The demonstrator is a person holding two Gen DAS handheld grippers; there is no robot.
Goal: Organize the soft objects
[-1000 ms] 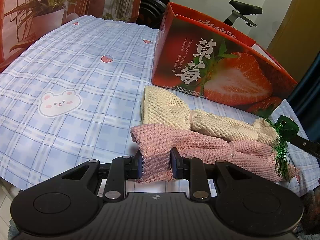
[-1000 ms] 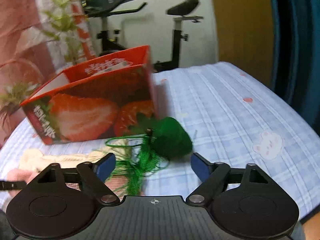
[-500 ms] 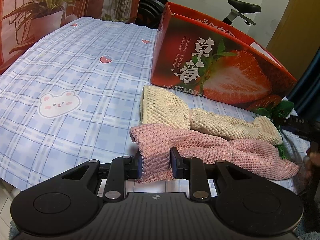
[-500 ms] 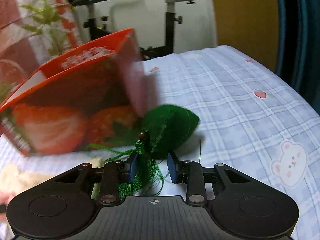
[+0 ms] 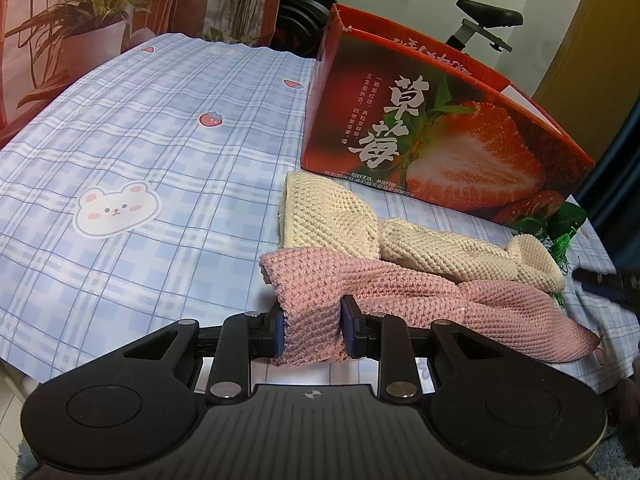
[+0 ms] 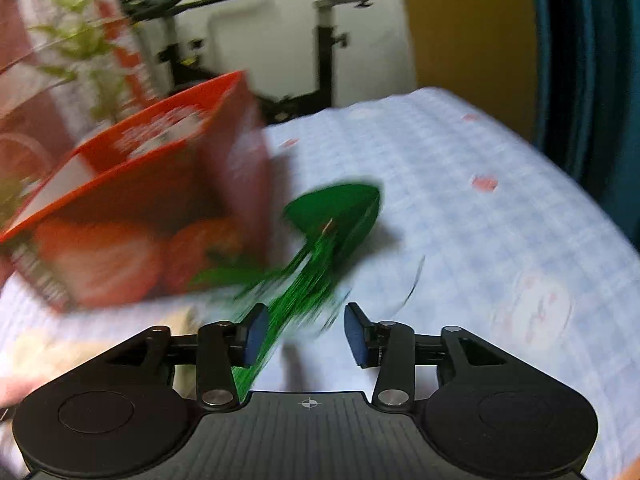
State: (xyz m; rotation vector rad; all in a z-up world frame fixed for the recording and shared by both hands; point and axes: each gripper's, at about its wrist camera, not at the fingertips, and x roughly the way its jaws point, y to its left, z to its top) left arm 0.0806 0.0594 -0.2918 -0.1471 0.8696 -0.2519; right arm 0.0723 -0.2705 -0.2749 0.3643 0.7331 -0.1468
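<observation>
My left gripper is shut on the near end of a pink knitted cloth that lies on the checked tablecloth. A cream knitted cloth lies just behind it, partly under it. A red strawberry-print box stands open-topped behind both. In the blurred right wrist view, my right gripper has its jaws apart, and the green tassel of a green pouch runs past the left finger. The pouch sits beside the box's corner and shows in the left wrist view too.
A blue checked tablecloth with bear and strawberry prints covers the table. A potted plant stands at the far left and an exercise bike behind the box. A dark curtain hangs on the right.
My right gripper closed around the green tassel half a second ago; its jaws are now apart and the view is blurred by motion. The pouch lies farther away. My left gripper stays clamped.
</observation>
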